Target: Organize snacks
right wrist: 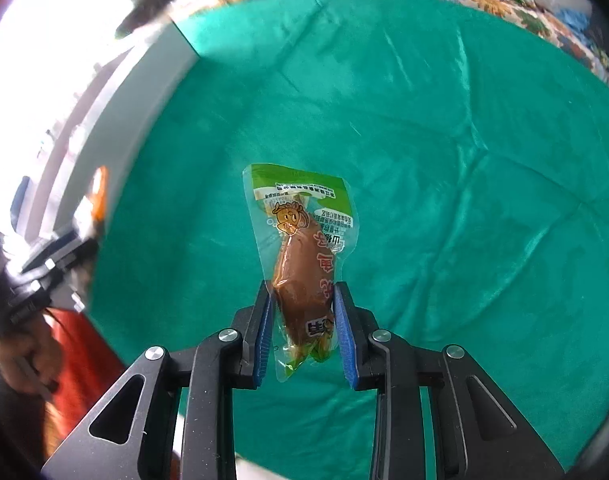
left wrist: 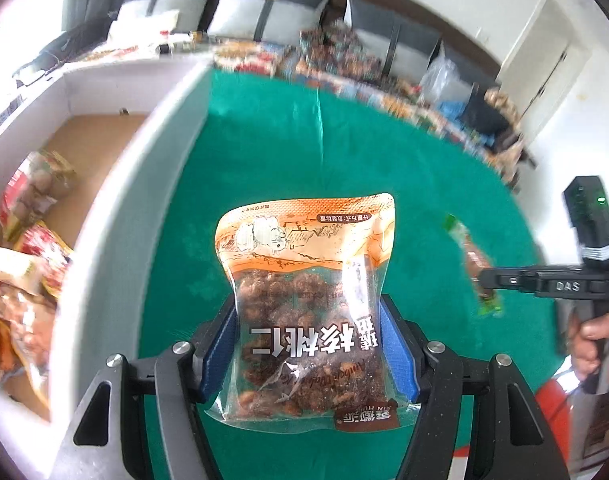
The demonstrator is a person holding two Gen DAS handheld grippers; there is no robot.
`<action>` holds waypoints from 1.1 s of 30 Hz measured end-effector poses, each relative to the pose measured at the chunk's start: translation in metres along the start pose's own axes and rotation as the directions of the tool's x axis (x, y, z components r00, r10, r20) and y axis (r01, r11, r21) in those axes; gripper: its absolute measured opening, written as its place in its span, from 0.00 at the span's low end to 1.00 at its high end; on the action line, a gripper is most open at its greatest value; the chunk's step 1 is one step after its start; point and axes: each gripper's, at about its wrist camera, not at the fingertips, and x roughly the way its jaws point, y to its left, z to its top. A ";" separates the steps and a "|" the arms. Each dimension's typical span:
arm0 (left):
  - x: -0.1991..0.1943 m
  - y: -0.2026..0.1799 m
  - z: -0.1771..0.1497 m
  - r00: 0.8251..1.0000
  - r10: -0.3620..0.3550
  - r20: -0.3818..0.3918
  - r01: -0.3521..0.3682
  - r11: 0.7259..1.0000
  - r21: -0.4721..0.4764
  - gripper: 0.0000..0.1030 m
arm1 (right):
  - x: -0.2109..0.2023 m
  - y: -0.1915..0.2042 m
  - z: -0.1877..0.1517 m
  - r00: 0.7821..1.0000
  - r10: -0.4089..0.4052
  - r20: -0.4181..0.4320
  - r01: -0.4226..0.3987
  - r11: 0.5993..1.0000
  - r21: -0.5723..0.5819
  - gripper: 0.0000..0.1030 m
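We see a walnut bag [left wrist: 308, 308] with an orange top and a clear part full of brown sugary nuts, held up above the green cloth. We see a small green pack [right wrist: 304, 264] with a brown meat piece inside, also held up. More snack bags [left wrist: 24, 240] lie in a white box [left wrist: 116, 208].

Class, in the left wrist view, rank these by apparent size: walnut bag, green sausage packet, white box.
1. white box
2. walnut bag, though nearness to the camera inflates it
3. green sausage packet
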 end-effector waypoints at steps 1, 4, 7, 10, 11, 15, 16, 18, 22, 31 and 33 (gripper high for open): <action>-0.013 0.005 0.006 1.000 -0.001 0.021 0.001 1.000 -0.006 0.63 | -0.008 0.007 0.005 0.999 0.044 0.024 -0.044 0.999 0.016 0.29; -0.053 0.034 0.022 0.996 0.043 0.082 -0.041 0.999 -0.020 0.63 | -0.028 0.042 0.020 0.977 0.191 0.093 -0.194 0.981 0.026 0.29; -0.085 0.080 0.035 0.979 0.167 0.118 -0.164 0.986 -0.041 0.64 | -0.047 0.097 0.036 0.931 0.339 0.132 -0.339 0.941 -0.026 0.29; -0.103 0.136 0.037 0.950 0.296 0.094 -0.288 0.953 -0.094 0.64 | -0.053 0.172 0.051 0.882 0.458 0.114 -0.447 0.887 -0.114 0.30; -0.106 0.156 0.035 0.939 0.335 0.079 -0.325 0.938 -0.117 0.64 | -0.049 0.194 0.054 0.869 0.485 0.097 -0.472 0.871 -0.135 0.30; -0.109 0.206 0.014 0.879 0.477 0.011 -0.469 0.868 -0.161 0.70 | -0.020 0.284 0.062 0.858 0.513 0.013 -0.499 0.839 -0.217 0.31; -0.108 0.213 0.008 0.867 0.499 -0.005 -0.493 0.855 -0.160 0.72 | -0.008 0.303 0.063 0.861 0.508 -0.008 -0.496 0.838 -0.229 0.35; -0.098 0.215 -0.004 0.863 0.505 -0.023 -0.502 0.850 -0.161 0.81 | 0.018 0.327 0.060 0.872 0.486 -0.063 -0.487 0.844 -0.226 0.62; -0.108 0.209 -0.032 0.861 0.509 0.011 -0.498 0.847 -0.183 0.84 | 0.045 0.330 0.055 0.897 0.434 -0.087 -0.442 0.870 -0.218 0.71; -0.141 0.156 -0.016 0.717 0.660 0.225 -0.631 0.751 -0.194 1.00 | 0.008 0.311 0.063 0.977 0.158 0.142 -0.089 0.910 -0.404 0.76; -0.145 0.149 -0.011 0.703 0.675 0.224 -0.643 0.738 -0.204 1.00 | 0.004 0.315 0.060 0.978 0.123 0.166 -0.039 0.899 -0.436 0.77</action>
